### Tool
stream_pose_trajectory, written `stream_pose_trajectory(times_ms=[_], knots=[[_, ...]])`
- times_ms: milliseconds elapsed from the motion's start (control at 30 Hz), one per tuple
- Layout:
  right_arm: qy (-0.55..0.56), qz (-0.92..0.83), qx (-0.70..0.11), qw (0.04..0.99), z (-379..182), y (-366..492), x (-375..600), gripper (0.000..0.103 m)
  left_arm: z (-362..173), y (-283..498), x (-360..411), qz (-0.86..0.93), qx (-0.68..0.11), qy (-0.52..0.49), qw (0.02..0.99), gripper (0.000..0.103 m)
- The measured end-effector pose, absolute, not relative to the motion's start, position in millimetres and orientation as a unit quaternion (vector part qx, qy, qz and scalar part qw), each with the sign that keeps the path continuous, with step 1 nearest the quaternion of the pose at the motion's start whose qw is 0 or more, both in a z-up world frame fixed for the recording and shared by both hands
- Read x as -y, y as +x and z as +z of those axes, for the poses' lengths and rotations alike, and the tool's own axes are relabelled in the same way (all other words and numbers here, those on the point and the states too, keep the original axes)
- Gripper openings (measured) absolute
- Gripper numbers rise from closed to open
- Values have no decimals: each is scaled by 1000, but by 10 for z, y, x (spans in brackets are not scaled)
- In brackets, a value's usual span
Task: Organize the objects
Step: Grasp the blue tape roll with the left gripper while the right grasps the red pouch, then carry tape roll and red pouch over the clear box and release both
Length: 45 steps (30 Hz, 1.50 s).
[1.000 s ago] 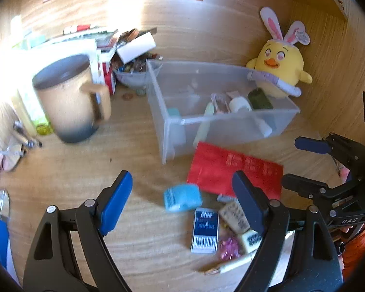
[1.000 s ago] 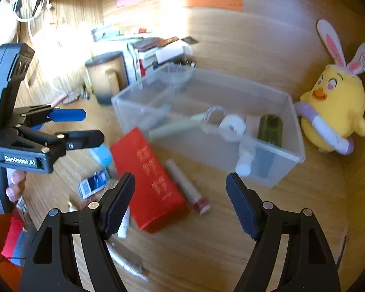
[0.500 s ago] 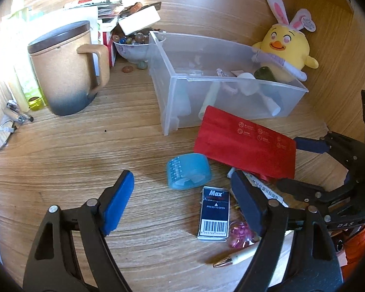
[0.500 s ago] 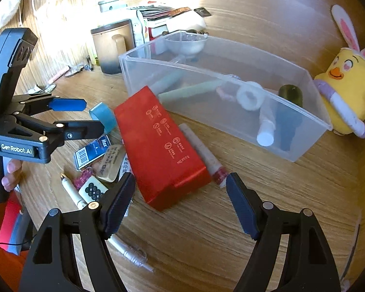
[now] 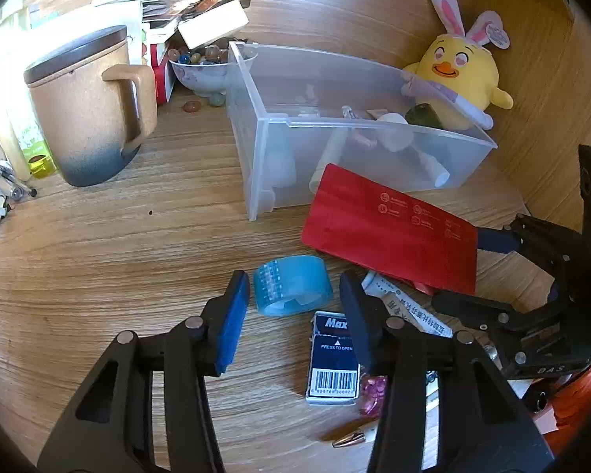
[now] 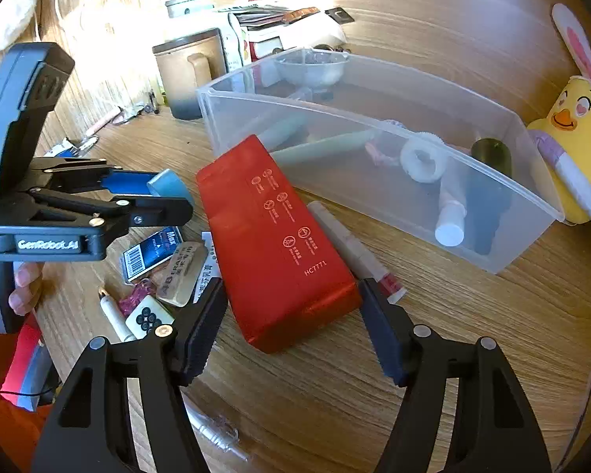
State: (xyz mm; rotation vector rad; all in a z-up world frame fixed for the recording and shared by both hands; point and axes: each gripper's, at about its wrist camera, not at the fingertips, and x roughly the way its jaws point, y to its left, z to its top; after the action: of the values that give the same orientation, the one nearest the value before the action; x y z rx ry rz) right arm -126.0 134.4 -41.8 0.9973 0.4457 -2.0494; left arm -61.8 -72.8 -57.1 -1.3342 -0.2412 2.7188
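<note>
A blue tape roll [image 5: 293, 285] lies on the wooden desk between the fingers of my left gripper [image 5: 295, 311], which is open with narrow gaps on both sides of the roll. It also shows in the right wrist view [image 6: 169, 185]. My right gripper [image 6: 291, 323] is open around the near end of a red box [image 6: 279, 244] that lies in front of the clear plastic bin [image 6: 492, 181]. The red box shows in the left wrist view [image 5: 390, 232] too. The bin [image 5: 256, 134] holds tubes, a white ring and a dark bottle.
A staples box [image 5: 333, 358], an eraser [image 6: 181, 272], a pen [image 6: 112, 313], a pink clip [image 5: 374, 388] and a tube [image 6: 354, 252] lie on the desk. A lidded mug [image 5: 82, 106], a bead bowl [image 5: 205, 67] and a yellow plush chick [image 5: 457, 75] stand behind.
Both grippers have moved forward and down. My left gripper has narrowed around the tape roll. My right gripper has narrowed around the end of the red box.
</note>
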Motion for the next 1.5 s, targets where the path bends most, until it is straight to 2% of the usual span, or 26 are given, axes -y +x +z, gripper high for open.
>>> stream_pose_trajectory(times_ms=[67,833,1500], knots=[[388,-811,-177,400,-395,-1227,-1352,63,-565,-615,720,895,78,-436,52,40],[331,-847,-92,406,96,-1071,-1846,53,-103,-472,602,926,68,-367,46,40],[277,-864,-47,417,538,-1072,-2107,53,380,-523,525,949,63,-304,47,40]])
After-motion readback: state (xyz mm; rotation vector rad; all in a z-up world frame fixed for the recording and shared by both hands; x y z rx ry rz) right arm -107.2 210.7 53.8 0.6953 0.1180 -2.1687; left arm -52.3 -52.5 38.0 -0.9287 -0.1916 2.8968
